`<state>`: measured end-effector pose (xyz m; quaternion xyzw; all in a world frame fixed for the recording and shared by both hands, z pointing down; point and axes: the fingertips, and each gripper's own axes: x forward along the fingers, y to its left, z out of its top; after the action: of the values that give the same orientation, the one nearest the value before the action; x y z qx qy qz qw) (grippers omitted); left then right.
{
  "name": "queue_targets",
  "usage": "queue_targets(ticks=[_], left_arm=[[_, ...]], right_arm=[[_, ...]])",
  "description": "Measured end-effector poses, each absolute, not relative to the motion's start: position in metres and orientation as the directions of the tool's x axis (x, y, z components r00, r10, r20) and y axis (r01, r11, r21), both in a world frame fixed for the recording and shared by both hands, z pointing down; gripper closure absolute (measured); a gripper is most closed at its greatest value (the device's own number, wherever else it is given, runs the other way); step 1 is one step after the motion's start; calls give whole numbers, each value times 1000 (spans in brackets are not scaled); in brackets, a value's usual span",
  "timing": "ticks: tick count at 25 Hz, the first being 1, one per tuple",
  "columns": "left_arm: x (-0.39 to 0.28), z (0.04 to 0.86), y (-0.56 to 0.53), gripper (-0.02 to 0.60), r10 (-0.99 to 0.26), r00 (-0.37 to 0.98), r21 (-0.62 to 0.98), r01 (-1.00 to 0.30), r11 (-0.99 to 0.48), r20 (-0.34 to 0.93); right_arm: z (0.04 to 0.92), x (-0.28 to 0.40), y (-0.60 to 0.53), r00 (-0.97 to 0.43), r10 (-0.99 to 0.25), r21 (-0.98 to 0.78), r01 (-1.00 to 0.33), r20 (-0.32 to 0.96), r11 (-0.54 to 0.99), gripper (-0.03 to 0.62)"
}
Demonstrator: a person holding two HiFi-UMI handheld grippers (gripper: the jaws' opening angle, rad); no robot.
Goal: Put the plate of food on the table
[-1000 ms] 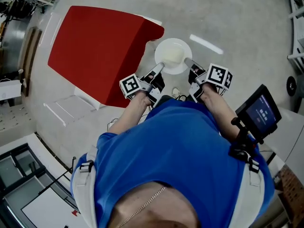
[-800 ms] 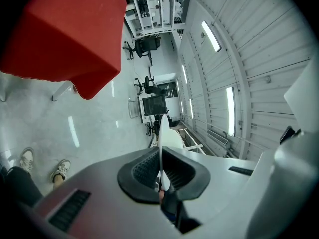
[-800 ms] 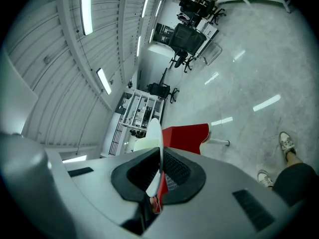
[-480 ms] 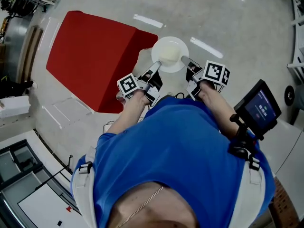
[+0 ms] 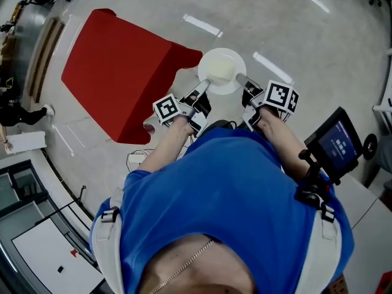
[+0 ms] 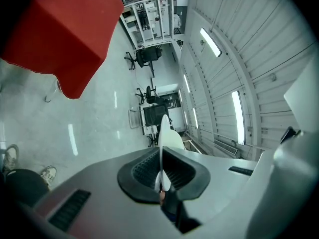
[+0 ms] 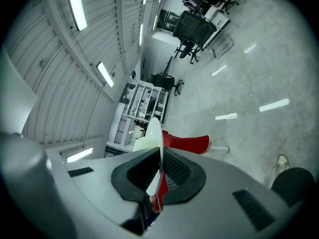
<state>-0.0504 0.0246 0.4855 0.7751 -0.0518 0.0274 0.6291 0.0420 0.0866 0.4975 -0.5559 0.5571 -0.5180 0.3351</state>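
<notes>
Left gripper (image 5: 202, 93), right gripper (image 5: 244, 82), pinching plate (image 5: 222, 71) rim

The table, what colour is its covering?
The table is covered in plain red, with no pattern. The head view shows it best.

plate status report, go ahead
Left gripper and right gripper both shut on plate rim, opposite sides. Plate held over floor, just off the red table corner. Nothing visible on the red top.
</notes>
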Motion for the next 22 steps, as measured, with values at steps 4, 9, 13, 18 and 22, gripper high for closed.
queue_targets(ticks=[4,9,13,18,22], left_arm=[[-49,486,25,563,-29,992,973,-126,-192,123],[-49,488,25,563,-19,991,972,-137,-190,136],[-43,491,25,563,19,987,971,-156,-182,162],[-36,495,25,563,44,985,972,-156,-177,166],[-44,492,26,563,8,989,974,-145,-173,149]], right_arm=[[500,42,88,-146,-967,-953,-252,210,-169,582],[502,41,89,-140,-966,-954,-239,218,-180,582],[506,45,93,-109,-967,-956,-209,231,-205,582],[510,50,96,-84,-967,-956,-198,239,-219,582],[506,45,93,-116,-964,-952,-225,240,-210,582]])
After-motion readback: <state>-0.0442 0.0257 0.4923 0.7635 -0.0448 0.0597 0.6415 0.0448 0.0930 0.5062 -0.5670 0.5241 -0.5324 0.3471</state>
